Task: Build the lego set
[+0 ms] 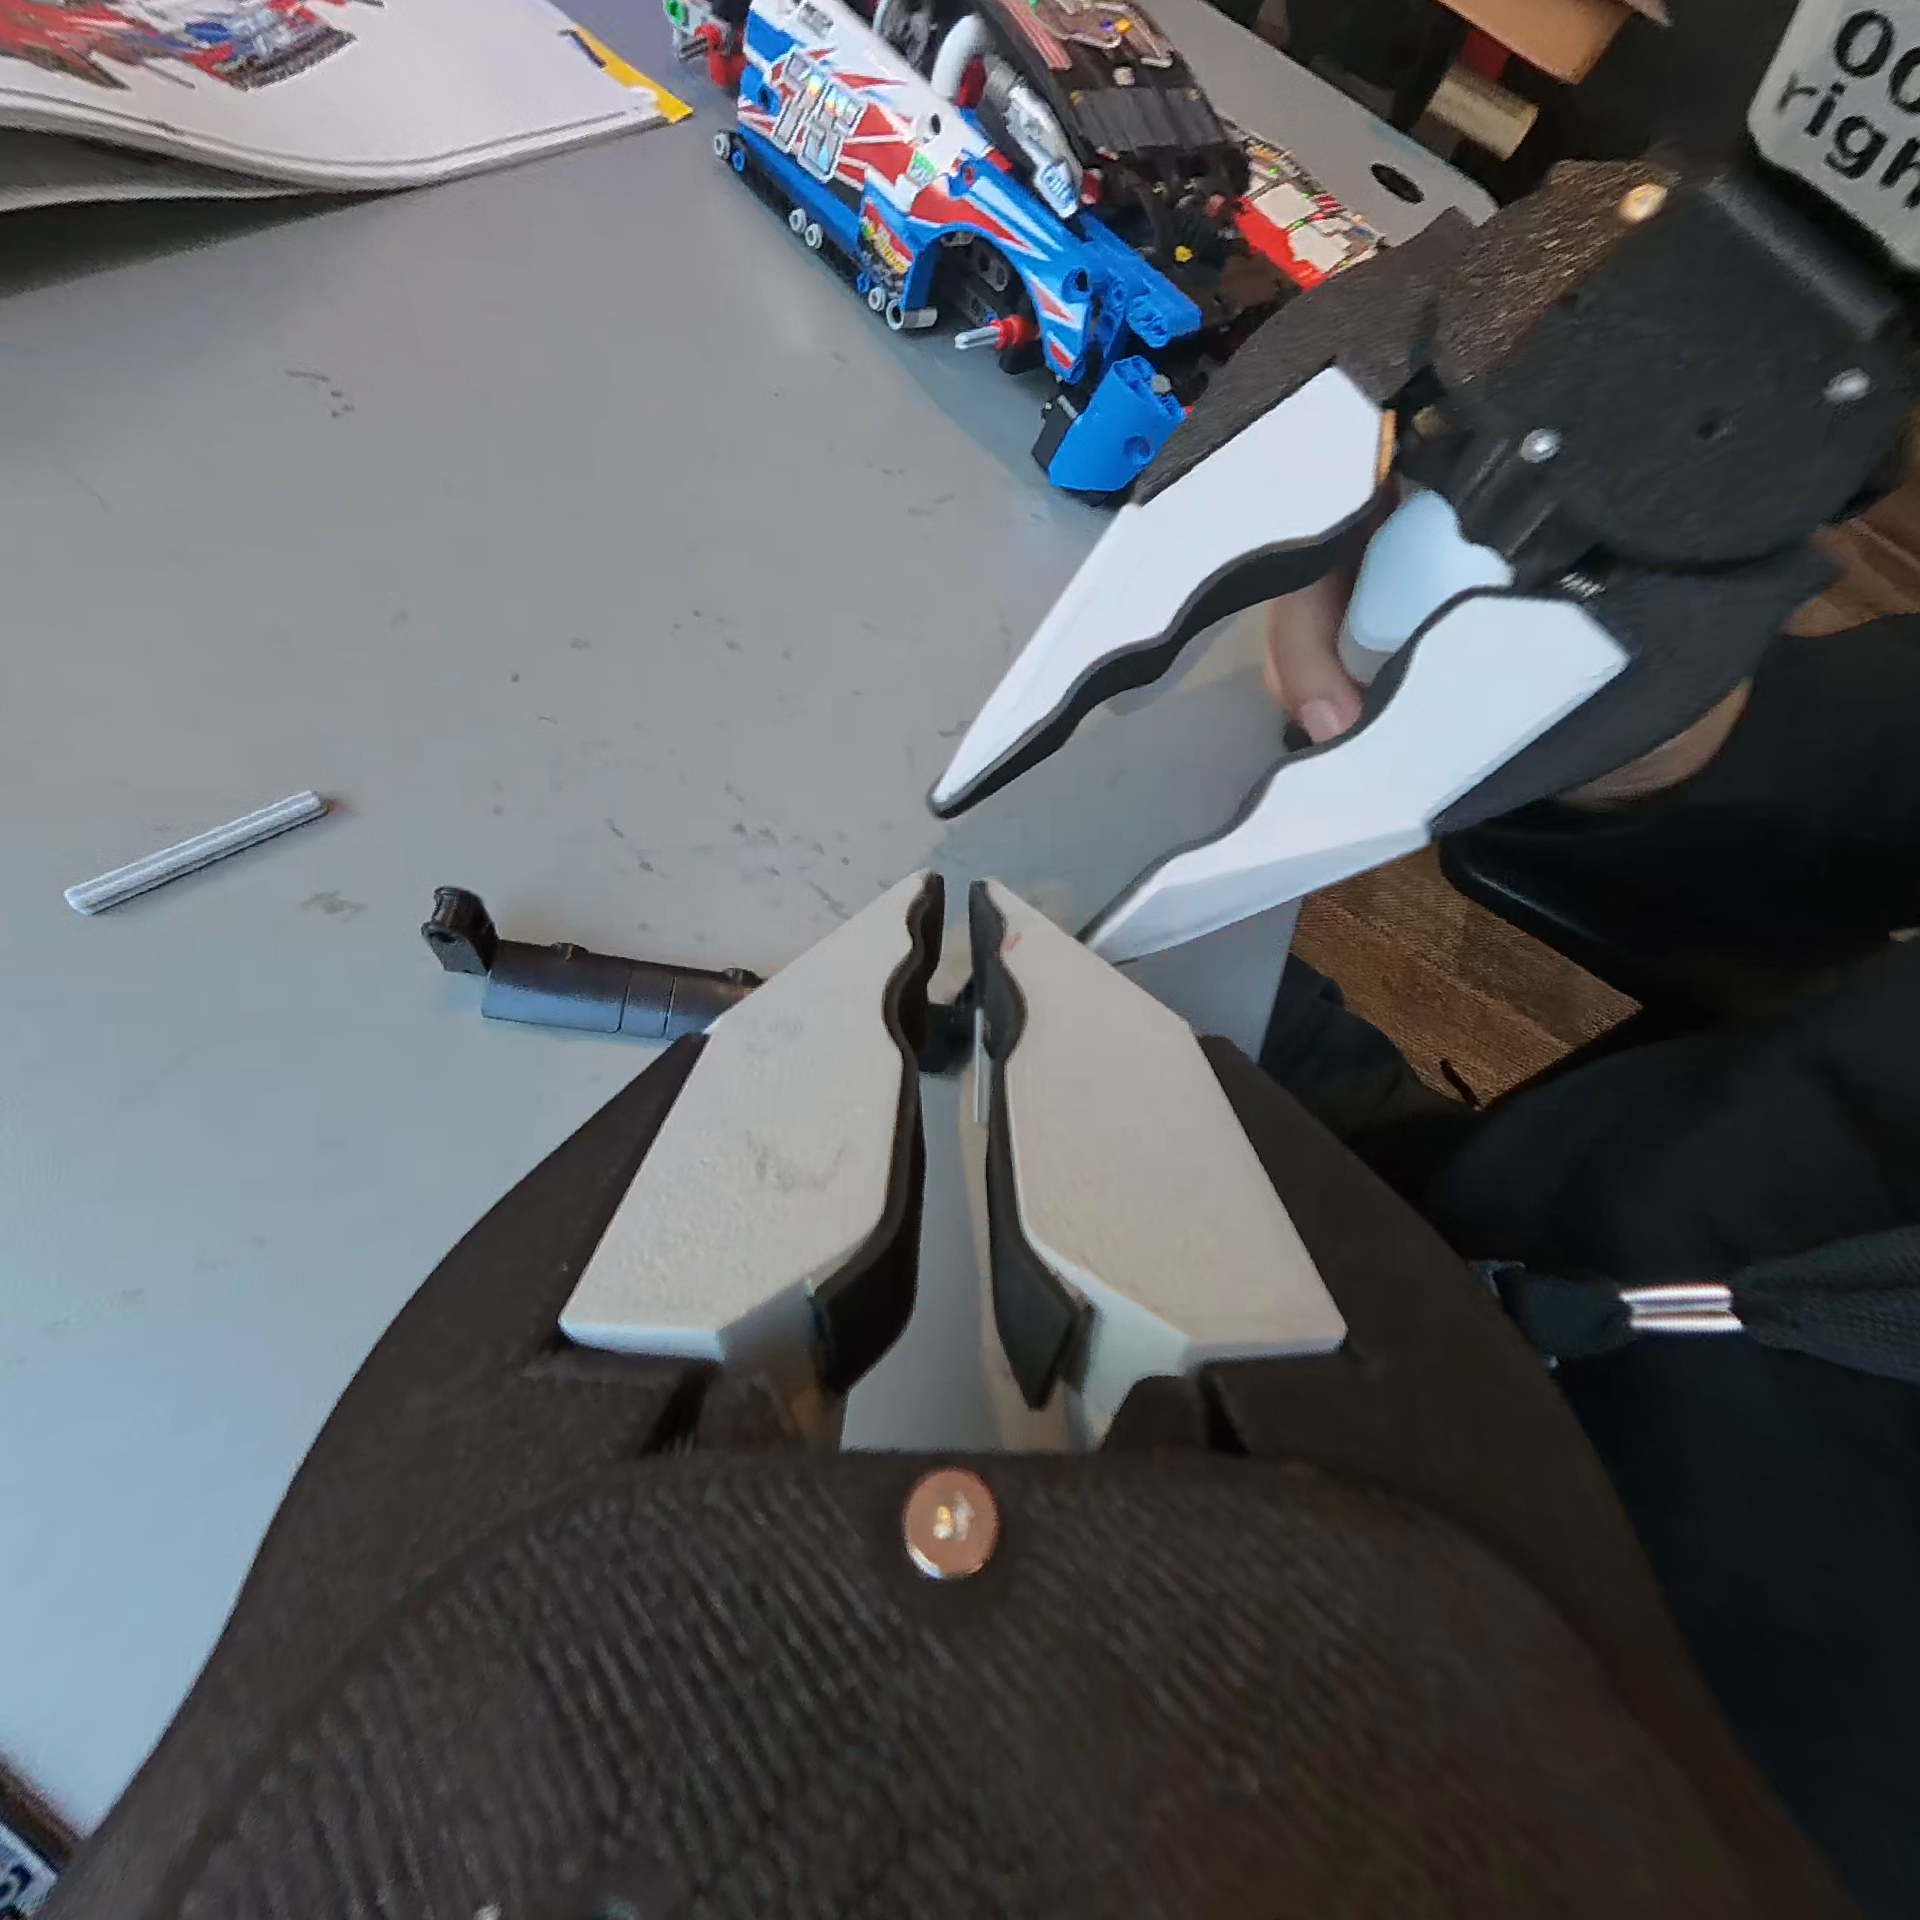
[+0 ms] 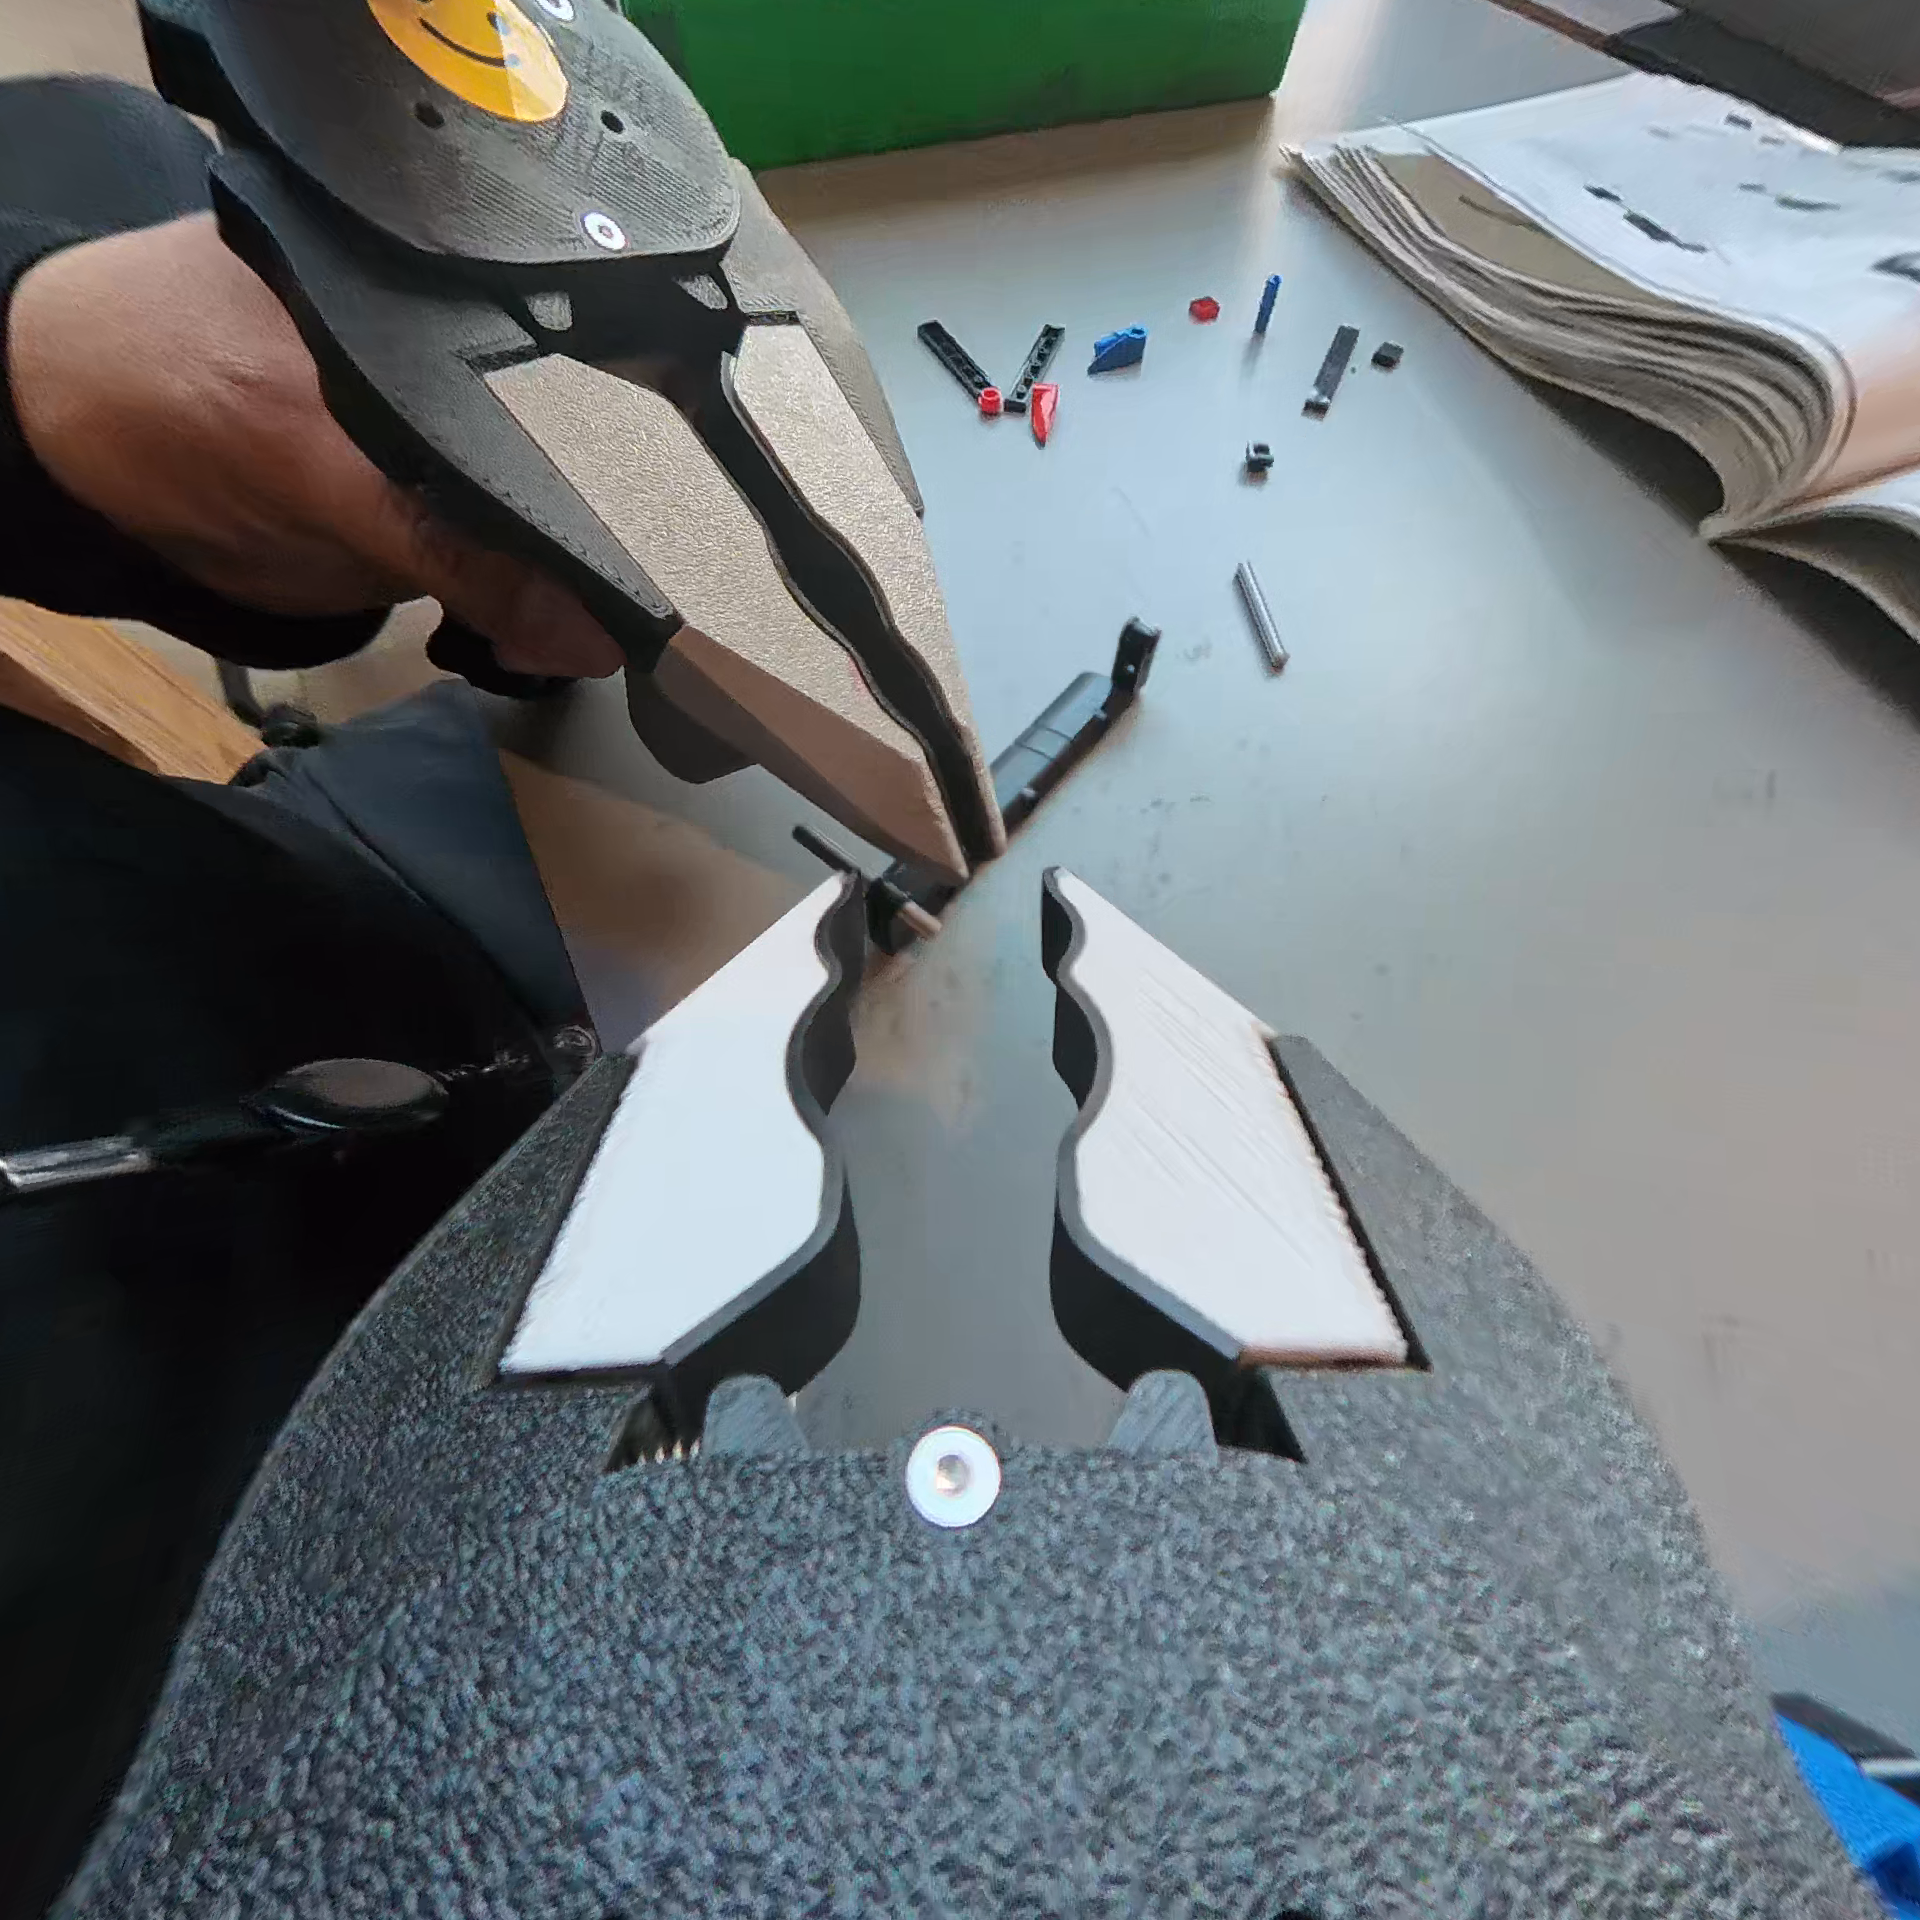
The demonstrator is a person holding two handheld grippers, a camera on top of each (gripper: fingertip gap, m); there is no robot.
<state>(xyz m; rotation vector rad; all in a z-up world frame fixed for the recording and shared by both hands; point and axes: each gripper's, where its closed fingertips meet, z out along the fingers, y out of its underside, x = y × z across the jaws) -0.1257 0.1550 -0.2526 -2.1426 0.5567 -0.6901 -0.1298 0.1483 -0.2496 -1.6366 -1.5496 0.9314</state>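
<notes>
Left claw [image 1: 956, 896] pinches the near end of a long dark-grey lego assembly [image 1: 592, 992], a black hinged connector at its far tip, lying flat on the grey bench [image 1: 520, 520]. Right claw [image 2: 951, 894] hangs spread wide, empty, just beside. A grey axle [image 1: 195, 852] rests nearby.

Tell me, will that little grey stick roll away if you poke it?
Maybe a little. The grey stick lies flat and loose on the table, but ridges run along it, so it would probably stop soon. It looks thin and stiff, so likely light and fiddly to pinch.
</notes>
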